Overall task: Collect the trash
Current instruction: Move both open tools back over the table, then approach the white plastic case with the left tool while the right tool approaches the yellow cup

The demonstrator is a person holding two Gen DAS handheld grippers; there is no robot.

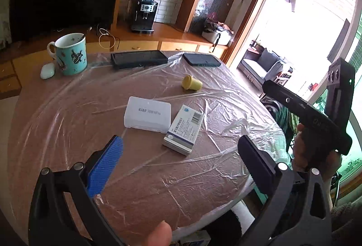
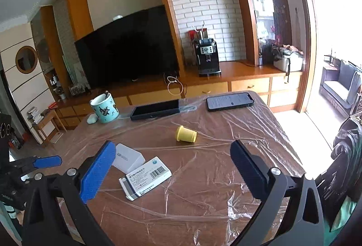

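A white and blue medicine box point(image 1: 183, 130) point(image 2: 144, 178) lies flat in the middle of the film-covered table point(image 1: 158, 182) point(image 2: 215, 189). Touching it on the left is a white plastic case point(image 1: 147, 114) point(image 2: 129, 160). Farther back, a small yellow cup point(image 1: 191, 83) point(image 2: 186, 134) lies on its side. My left gripper point(image 1: 180, 139) hovers open just in front of the box, holding nothing. My right gripper point(image 2: 172, 144) is also open and empty, above the table between box and cup. In the left wrist view a hand holds the right gripper's body point(image 1: 316, 114) at the right.
At the back left stand a teal mug point(image 1: 71, 53) point(image 2: 105, 108) and a pale earbud case point(image 1: 47, 70) point(image 2: 92, 118). Two dark phones point(image 1: 139, 58) point(image 2: 229, 101) lie along the far edge. Behind are a sideboard with a TV and a coffee machine point(image 2: 207, 58).
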